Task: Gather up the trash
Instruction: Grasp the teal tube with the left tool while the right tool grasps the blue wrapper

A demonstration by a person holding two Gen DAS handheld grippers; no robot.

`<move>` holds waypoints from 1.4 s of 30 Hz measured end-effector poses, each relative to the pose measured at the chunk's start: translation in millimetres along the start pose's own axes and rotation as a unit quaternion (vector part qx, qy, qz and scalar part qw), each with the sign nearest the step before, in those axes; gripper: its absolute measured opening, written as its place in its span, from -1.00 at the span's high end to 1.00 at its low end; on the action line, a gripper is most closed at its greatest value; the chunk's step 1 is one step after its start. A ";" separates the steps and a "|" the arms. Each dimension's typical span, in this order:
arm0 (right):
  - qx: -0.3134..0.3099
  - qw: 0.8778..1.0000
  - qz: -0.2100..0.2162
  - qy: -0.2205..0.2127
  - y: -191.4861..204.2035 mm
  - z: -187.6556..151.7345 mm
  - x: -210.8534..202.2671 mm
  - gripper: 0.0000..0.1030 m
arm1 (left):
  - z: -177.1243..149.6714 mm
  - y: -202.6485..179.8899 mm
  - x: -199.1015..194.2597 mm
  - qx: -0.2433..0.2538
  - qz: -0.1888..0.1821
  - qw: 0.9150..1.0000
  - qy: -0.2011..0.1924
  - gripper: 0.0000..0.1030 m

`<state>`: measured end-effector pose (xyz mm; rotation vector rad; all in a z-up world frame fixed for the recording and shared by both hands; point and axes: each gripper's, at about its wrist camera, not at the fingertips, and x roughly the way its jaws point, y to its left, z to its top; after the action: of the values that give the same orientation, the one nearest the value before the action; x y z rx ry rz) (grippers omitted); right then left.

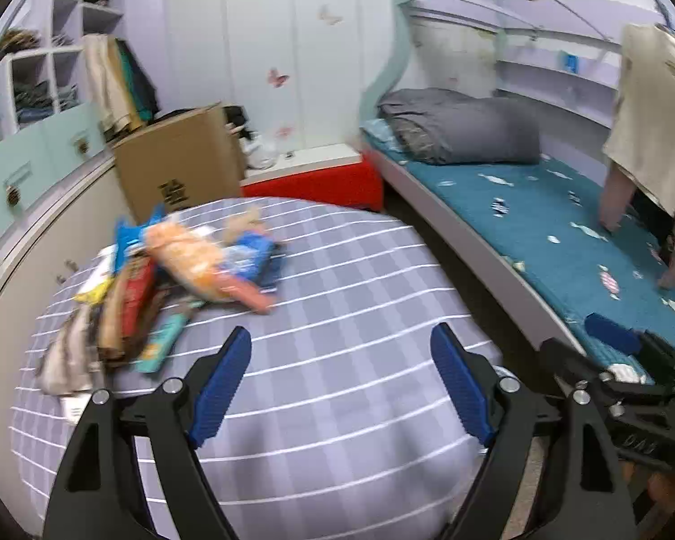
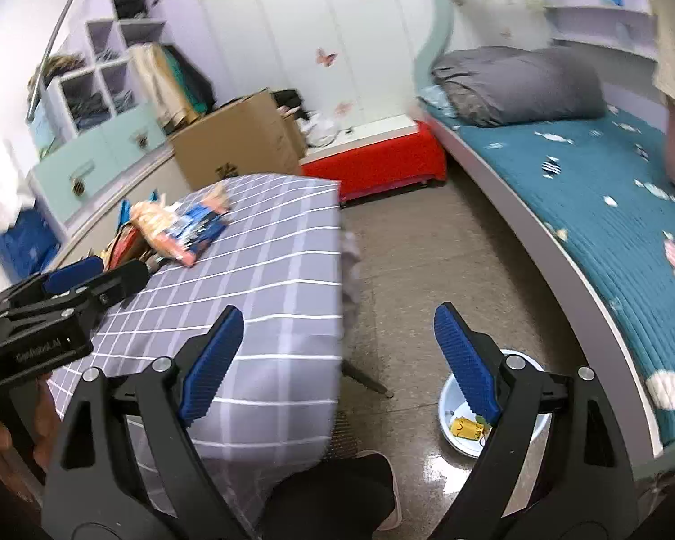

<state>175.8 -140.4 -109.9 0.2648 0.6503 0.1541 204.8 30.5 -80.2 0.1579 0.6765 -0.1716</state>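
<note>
A: Where is the trash now?

B: We see a heap of snack wrappers (image 1: 157, 279) at the far left part of the table (image 1: 337, 315), on the checked cloth. On top lies an orange bag (image 1: 202, 265), and a blue packet (image 1: 252, 261) is just beside it. On the floor at the right of the table stands a pale basin (image 2: 454, 396) with one yellow wrapper (image 2: 465, 427) inside; we think it is where the trash goes.

A: And our tools?

B: The left gripper (image 1: 342, 382) is spread wide with nothing between the jaws, above the bare cloth. The right gripper (image 2: 337, 360) is also wide apart and empty, over the table edge and the floor.

A: How will the wrappers handle?

B: We judge them very light, thin and slippery. They crumple, they do not break. A flat one is hard to lift from the cloth.

A: So where do we take hold?

B: We would pinch a raised edge or a puffed fold, for example the near end of the orange bag, and close fully.
</note>
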 end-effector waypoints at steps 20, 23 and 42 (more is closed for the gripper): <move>-0.075 0.994 0.010 0.076 98.4 31.9 97.6 -0.65 | -2.1 117.6 79.0 -0.029 0.001 0.995 0.090 -0.22; -0.080 0.993 0.006 0.081 98.6 35.7 104.7 -0.65 | 0.9 120.9 89.9 -0.032 0.000 0.995 0.098 -0.20; 0.006 0.991 0.075 0.113 123.7 69.4 173.4 -0.65 | -0.5 143.5 90.0 -0.076 -0.001 0.992 0.100 0.54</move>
<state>347.5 3.0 -120.8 0.3112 0.8566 0.3278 303.4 160.9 -124.8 0.0281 0.8865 -0.1056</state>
